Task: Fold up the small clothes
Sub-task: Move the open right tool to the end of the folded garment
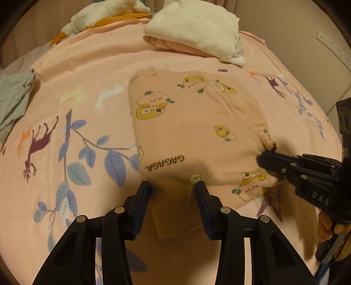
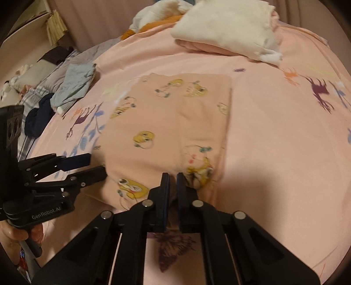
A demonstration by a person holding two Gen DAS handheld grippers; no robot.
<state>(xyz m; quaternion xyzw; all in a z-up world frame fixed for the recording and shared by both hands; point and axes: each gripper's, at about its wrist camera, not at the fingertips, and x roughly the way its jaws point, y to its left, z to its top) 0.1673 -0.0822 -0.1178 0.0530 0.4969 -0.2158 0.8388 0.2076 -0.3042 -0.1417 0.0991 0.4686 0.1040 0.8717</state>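
A small pink garment (image 1: 193,122) with yellow cartoon prints and the word GAGAGA lies partly folded on the pink bed sheet (image 1: 87,65). It also shows in the right wrist view (image 2: 166,122). My left gripper (image 1: 173,186) is open, its jaws either side of the garment's near edge. My right gripper (image 2: 173,178) is nearly closed on the garment's near edge next to a bunched cuff (image 2: 199,171). In the left wrist view the right gripper (image 1: 266,156) touches the garment's right side. The left gripper (image 2: 96,164) shows open at the garment's left edge.
A folded stack with a white fleece on top (image 1: 195,28) sits at the far side. White and orange clothes (image 1: 105,15) lie at the back left. A grey-blue garment (image 2: 74,85) and a dark one (image 2: 37,120) lie at the bed's left edge.
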